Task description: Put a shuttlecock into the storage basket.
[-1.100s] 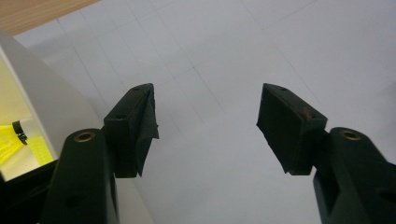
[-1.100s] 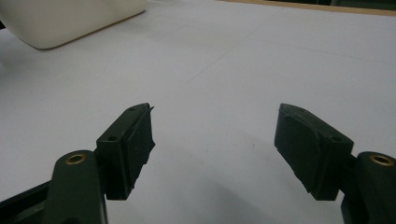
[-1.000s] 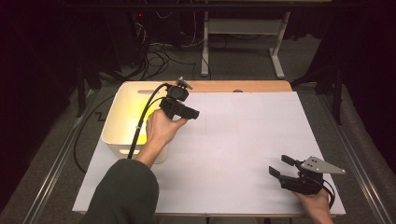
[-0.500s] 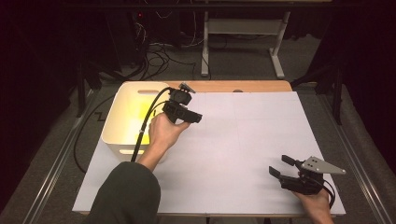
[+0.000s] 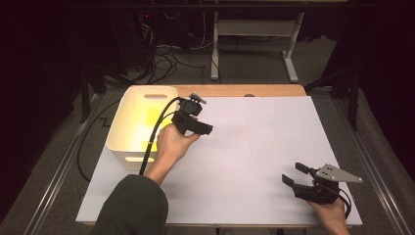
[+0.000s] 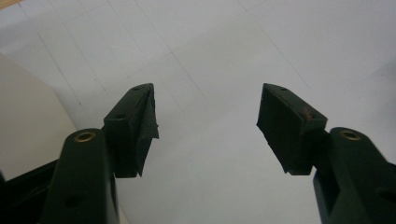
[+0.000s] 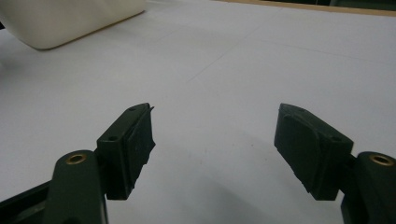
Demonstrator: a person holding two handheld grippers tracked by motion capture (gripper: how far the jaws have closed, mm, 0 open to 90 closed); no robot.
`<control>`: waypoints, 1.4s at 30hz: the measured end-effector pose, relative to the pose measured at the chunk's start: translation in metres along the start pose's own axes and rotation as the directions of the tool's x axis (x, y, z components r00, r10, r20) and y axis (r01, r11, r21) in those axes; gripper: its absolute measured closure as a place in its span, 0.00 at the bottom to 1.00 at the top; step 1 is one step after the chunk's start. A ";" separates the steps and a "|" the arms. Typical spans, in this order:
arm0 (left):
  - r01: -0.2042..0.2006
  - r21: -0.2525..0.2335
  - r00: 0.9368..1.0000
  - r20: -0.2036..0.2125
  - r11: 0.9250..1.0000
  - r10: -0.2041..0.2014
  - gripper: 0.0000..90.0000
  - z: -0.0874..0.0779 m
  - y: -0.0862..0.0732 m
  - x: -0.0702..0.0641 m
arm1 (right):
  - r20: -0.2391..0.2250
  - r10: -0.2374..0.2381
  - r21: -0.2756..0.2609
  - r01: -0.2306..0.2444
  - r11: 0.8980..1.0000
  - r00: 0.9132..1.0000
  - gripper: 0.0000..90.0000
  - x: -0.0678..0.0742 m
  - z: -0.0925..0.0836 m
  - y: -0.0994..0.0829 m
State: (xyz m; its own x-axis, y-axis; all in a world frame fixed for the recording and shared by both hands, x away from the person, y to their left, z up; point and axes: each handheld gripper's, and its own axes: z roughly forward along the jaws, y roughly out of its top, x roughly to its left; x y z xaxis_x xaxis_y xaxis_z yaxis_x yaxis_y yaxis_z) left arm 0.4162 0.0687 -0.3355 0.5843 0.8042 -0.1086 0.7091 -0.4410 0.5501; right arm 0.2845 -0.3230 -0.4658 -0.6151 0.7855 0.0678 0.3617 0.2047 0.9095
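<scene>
Claws are both spread wide at this moment, nothing between the jaws of either one. Over on the left, the left claw (image 5: 207,129) hangs just beside the right wall of the cream plastic tub with cut-out handles (image 5: 128,157), and it points away from the tub across the sheet. The person's left hand (image 5: 172,143) cups it from below, a dark green sleeve (image 5: 128,208) comes up from the bottom edge, and the black cable (image 5: 152,138) loops back over the tub's rim. Inside the tub there is a yellow patch (image 5: 143,117) on the floor; what it is cannot be told from up here.

From the left gripper view the left claw (image 6: 205,128) shows two black pads set well apart over bare white sheet, with the tub's pale wall (image 6: 28,126) at the left edge of that view.

Down at the near right corner, the right claw (image 5: 292,175) sits low over the white paper-covered surface (image 5: 264,137), held by the right hand (image 5: 330,213), the grey three-cornered plate (image 5: 337,174) on top. It is well apart from the tub. The right gripper view has the right claw (image 7: 212,144) gaping over the sheet, shadows beneath the pads, and the tub (image 7: 70,18) far off at the upper left. A strip of brown wooden edge (image 5: 235,90) runs along the far side of the surface.
</scene>
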 end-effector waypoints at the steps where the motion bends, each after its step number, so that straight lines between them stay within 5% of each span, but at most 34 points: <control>1: 0.000 0.001 1.000 0.001 1.000 0.000 0.42 0.001 0.000 -0.001 | 0.000 0.000 0.000 0.000 1.000 1.000 0.32 0.000 0.000 0.000; 42: -0.017 0.034 1.000 0.013 0.999 0.017 0.45 0.021 -0.032 -0.013 | 0.000 -0.005 -0.002 0.005 1.000 1.000 0.32 0.000 0.000 0.000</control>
State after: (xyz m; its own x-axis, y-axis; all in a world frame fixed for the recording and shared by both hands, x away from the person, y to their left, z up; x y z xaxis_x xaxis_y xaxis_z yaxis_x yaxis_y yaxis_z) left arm 0.3941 0.0636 -0.3687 0.6012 0.7915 -0.1098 0.7119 -0.4680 0.5236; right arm 0.2843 -0.3231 -0.4658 -0.6165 0.7848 0.0635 0.3578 0.2074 0.9105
